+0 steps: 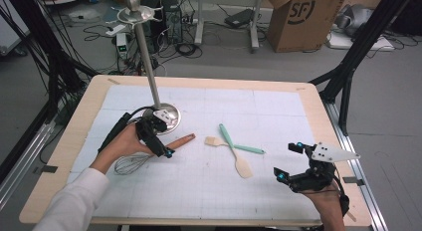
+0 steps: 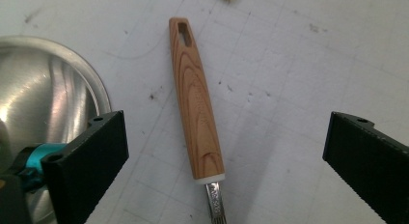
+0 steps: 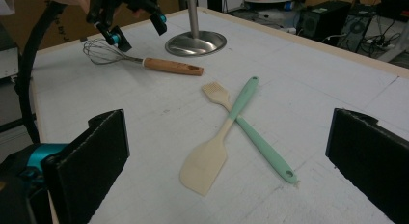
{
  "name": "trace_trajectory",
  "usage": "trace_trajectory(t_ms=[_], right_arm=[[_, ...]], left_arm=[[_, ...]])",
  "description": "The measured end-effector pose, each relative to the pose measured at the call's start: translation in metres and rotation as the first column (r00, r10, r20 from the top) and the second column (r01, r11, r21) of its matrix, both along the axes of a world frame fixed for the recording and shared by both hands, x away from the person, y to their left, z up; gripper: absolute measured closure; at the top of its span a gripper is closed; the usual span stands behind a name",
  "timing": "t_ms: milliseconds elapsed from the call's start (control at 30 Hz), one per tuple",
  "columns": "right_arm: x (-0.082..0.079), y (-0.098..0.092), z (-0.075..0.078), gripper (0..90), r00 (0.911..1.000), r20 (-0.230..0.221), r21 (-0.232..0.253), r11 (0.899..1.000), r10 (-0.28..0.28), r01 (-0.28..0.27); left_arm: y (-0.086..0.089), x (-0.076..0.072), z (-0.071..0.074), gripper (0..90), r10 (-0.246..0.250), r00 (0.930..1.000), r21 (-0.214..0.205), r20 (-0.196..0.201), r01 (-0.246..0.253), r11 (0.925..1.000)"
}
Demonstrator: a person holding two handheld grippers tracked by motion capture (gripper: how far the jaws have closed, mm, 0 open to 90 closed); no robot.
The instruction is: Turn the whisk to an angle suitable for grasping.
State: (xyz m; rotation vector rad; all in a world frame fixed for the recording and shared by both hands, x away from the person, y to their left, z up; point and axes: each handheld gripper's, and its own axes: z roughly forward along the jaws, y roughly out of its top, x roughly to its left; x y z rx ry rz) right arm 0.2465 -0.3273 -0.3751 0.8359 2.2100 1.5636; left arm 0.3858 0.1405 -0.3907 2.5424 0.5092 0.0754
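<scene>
A whisk with a wooden handle (image 1: 180,139) lies on the white mat, its wires (image 1: 130,164) toward the person's left hand. In the left gripper view the handle (image 2: 197,113) lies lengthwise between the jaws. My left gripper (image 1: 161,139) hovers over it, open, with both jaws well clear of the wood. A spatula (image 1: 242,166) and a pastry brush (image 1: 213,140), both with mint handles and cream heads, lie crossed mid-table. My right gripper (image 1: 288,161) stands open at the right, facing the spatula (image 3: 205,168) and brush (image 3: 251,127), holding nothing.
A steel stand with a round base (image 1: 167,117) and a tall pole topped by a hook disc (image 1: 135,13) stands just behind the left gripper; its base (image 2: 43,89) is beside the left jaw. The table's wooden rim (image 1: 318,141) frames the mat. Boxes and cables lie on the floor beyond.
</scene>
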Motion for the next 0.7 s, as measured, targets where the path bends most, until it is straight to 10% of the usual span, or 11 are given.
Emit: trace_trajectory(t_ms=[700], right_arm=[[0.001,0.002,0.000,0.3,1.0000,0.003,0.004,1.000,0.005,-0.005]], left_arm=[[-0.010,0.009,-0.027,46.6,-0.006,0.9987,0.145,-0.051,0.013,0.9894]])
